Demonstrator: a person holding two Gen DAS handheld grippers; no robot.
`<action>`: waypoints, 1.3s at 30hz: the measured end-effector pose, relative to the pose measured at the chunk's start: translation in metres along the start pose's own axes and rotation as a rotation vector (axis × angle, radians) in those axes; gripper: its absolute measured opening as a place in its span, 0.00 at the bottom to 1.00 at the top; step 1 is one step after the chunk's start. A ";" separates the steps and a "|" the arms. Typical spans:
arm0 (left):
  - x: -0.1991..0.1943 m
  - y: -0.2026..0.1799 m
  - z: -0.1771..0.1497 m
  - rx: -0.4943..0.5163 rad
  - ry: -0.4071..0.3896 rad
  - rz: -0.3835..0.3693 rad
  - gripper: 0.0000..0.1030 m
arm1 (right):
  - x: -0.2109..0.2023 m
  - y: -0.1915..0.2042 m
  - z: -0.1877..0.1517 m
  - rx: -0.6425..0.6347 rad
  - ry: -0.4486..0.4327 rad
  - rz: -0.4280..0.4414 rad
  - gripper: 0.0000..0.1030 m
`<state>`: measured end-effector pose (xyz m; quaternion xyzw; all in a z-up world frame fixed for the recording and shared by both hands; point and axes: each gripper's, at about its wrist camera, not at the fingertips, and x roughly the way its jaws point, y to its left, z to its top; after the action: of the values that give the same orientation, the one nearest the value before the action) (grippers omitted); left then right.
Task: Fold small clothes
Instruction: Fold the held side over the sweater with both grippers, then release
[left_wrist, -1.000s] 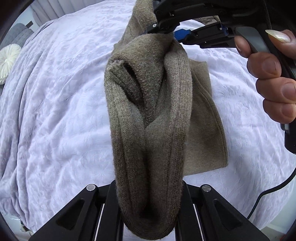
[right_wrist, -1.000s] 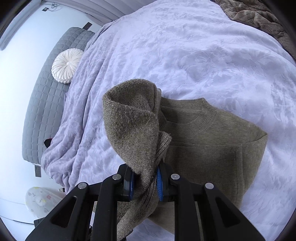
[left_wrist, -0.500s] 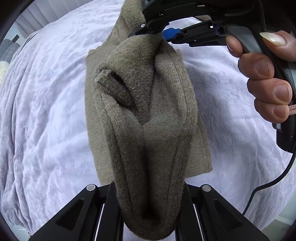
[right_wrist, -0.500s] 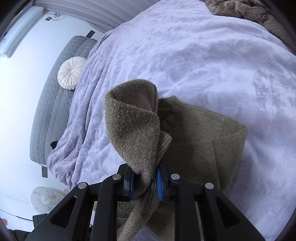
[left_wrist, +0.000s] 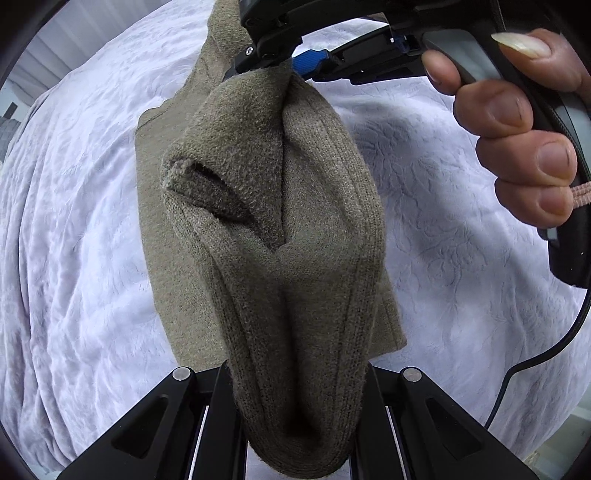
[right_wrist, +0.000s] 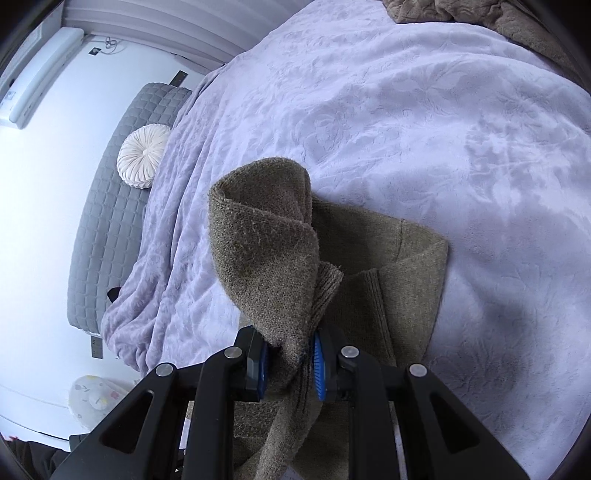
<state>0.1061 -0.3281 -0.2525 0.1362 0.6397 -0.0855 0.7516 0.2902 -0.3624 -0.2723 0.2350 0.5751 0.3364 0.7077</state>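
Note:
An olive-brown knitted sweater (left_wrist: 280, 229) is stretched between both grippers above a pale lilac bedspread (left_wrist: 74, 258). My left gripper (left_wrist: 299, 417) points straight down and is shut on a bunched edge of the knit, which hides its fingertips. The right gripper (left_wrist: 291, 68) grips the far end at the top of that view, a hand (left_wrist: 524, 122) around its handle. In the right wrist view my right gripper (right_wrist: 290, 365) is shut on a thick fold of the sweater (right_wrist: 269, 258) between blue pads (right_wrist: 319, 369). The rest of the sweater lies folded flat on the bedspread (right_wrist: 406, 129) below.
A grey quilted bench (right_wrist: 122, 206) with a round white cushion (right_wrist: 142, 155) stands beside the bed at the left. A brown plush blanket (right_wrist: 498, 18) lies at the far top right. A black cable (left_wrist: 532, 362) hangs from the right gripper.
Both grippers have carried the held sweater edge sideways and down over the flat part. The flat sweater now looks narrower, with more of it folded over itself.

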 end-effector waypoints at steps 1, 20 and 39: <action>0.001 -0.001 -0.001 0.001 0.002 0.004 0.09 | 0.002 -0.001 -0.001 0.005 -0.001 0.007 0.20; -0.024 0.038 -0.019 -0.073 -0.016 0.143 0.09 | 0.032 0.042 0.004 -0.019 -0.006 0.133 0.20; -0.002 -0.026 -0.009 0.090 0.028 0.178 0.09 | 0.023 -0.025 -0.010 0.037 0.012 0.044 0.20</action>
<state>0.0894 -0.3495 -0.2542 0.2275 0.6311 -0.0452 0.7402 0.2881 -0.3630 -0.3078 0.2589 0.5801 0.3425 0.6922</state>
